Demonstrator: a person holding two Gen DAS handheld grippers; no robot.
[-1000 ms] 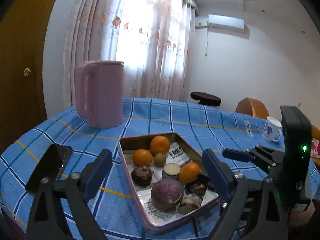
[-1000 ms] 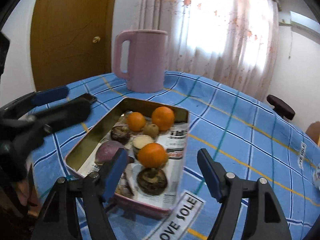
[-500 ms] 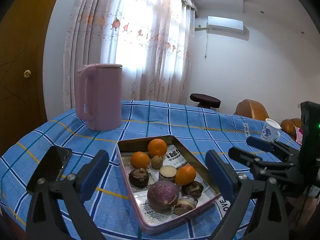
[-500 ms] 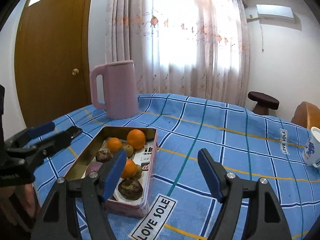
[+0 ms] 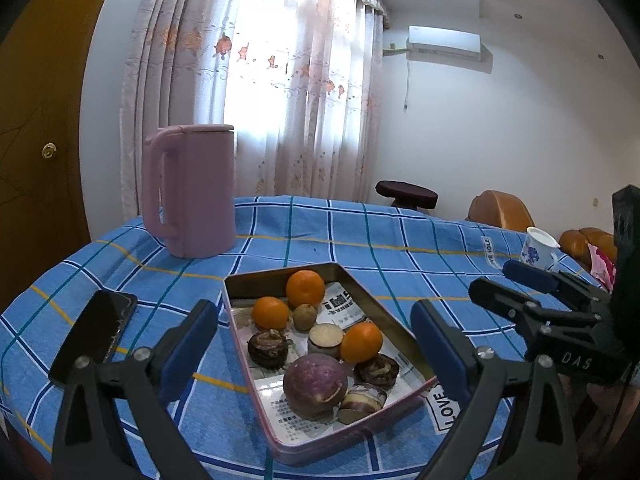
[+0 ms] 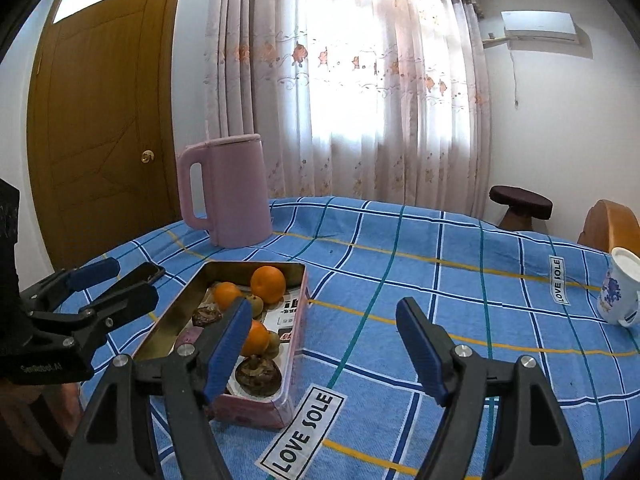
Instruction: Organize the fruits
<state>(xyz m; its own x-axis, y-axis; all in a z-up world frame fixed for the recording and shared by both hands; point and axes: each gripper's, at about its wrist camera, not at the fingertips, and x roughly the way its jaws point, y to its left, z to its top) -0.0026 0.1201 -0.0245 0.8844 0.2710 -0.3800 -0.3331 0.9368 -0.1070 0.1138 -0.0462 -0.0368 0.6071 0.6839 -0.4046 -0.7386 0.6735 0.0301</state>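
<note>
A metal tin tray (image 5: 256, 376) lined with newspaper sits on the blue checked tablecloth. It holds three oranges (image 5: 305, 288), a small kiwi (image 5: 304, 317), a large purple round fruit (image 5: 315, 385) and several dark mangosteens (image 5: 267, 349). The tray also shows in the right wrist view (image 6: 297, 312). My left gripper (image 5: 316, 352) is open and empty, raised above the tray's near end. My right gripper (image 6: 324, 344) is open and empty, to the right of the tray. The right gripper shows in the left wrist view (image 5: 516, 284); the left gripper shows in the right wrist view (image 6: 116, 284).
A pink kettle (image 5: 192, 192) stands at the back left of the table. A black phone (image 5: 94, 332) lies left of the tray. A white and blue cup (image 6: 620, 292) stands at the right edge. A stool (image 6: 520, 204) and brown chairs stand beyond the table.
Both grippers have pulled back and up from the tray, which now looks smaller and farther. The right gripper has swung right, off the tray. Both stay open.
</note>
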